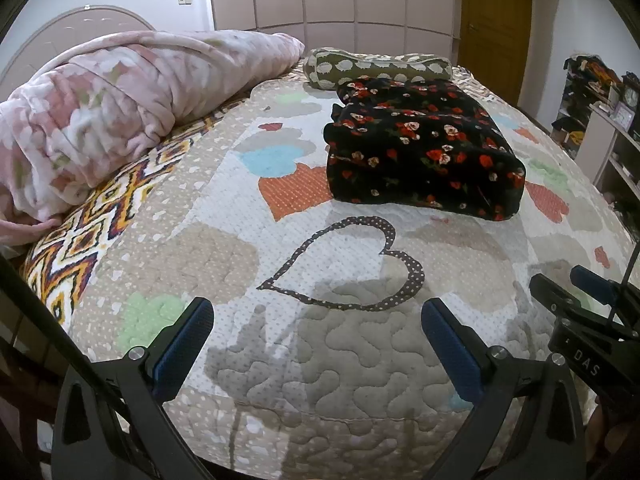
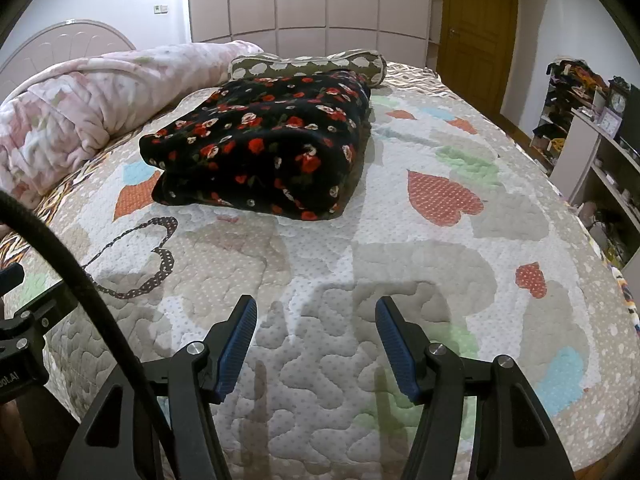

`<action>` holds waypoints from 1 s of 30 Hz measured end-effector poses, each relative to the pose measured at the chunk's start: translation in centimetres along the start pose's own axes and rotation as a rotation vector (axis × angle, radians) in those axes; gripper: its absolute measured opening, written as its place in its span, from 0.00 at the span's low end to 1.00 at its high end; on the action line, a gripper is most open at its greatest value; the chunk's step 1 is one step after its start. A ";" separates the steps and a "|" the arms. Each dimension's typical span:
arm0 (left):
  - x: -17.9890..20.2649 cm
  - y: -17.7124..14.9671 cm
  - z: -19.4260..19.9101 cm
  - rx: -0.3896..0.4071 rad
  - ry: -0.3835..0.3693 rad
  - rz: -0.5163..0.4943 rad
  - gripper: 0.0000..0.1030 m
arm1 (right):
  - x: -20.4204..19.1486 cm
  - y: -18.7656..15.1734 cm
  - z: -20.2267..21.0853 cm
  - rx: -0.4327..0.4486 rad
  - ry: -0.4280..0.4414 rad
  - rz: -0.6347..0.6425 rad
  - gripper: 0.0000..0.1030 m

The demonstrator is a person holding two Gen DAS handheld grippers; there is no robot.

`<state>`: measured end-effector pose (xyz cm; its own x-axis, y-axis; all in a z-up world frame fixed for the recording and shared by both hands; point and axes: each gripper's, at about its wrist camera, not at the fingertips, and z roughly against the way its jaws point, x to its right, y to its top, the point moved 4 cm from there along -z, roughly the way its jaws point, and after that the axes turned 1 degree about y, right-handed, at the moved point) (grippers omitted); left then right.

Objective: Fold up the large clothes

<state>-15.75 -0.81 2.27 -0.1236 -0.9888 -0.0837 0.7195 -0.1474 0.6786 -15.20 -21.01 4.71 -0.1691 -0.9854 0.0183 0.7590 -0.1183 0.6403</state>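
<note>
A black fleece garment with red and white roses (image 1: 424,152) lies folded into a thick rectangle on the quilted bed (image 1: 320,360), well beyond both grippers. It also shows in the right wrist view (image 2: 264,148), to the upper left. My left gripper (image 1: 318,312) is open and empty over the near part of the quilt. My right gripper (image 2: 316,312) is open and empty, also over the near quilt (image 2: 400,240). The right gripper's body shows at the right edge of the left wrist view (image 1: 580,308).
A rolled pink blanket (image 1: 120,108) lies along the left by the headboard. A green bolster pillow with white spots (image 1: 376,66) lies behind the garment. Cluttered shelves (image 2: 592,152) stand at the right, a wardrobe (image 2: 312,0) and a wooden door (image 2: 476,24) behind.
</note>
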 end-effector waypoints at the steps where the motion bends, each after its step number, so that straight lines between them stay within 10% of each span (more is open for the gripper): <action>1: 0.0 0.0 0.0 -0.002 -0.001 0.000 1.00 | 0.1 0.0 0.0 0.000 0.001 0.001 0.64; 30: 0.0 -0.6 -1.0 -0.045 -0.015 -0.006 1.00 | 0.1 -0.3 -0.3 -0.013 0.006 0.006 0.64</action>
<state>-15.51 -0.77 1.08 -0.1379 -0.9875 -0.0765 0.7485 -0.1545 0.6449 -15.25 -21.12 4.25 -0.1611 -0.9868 0.0174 0.7678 -0.1142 0.6305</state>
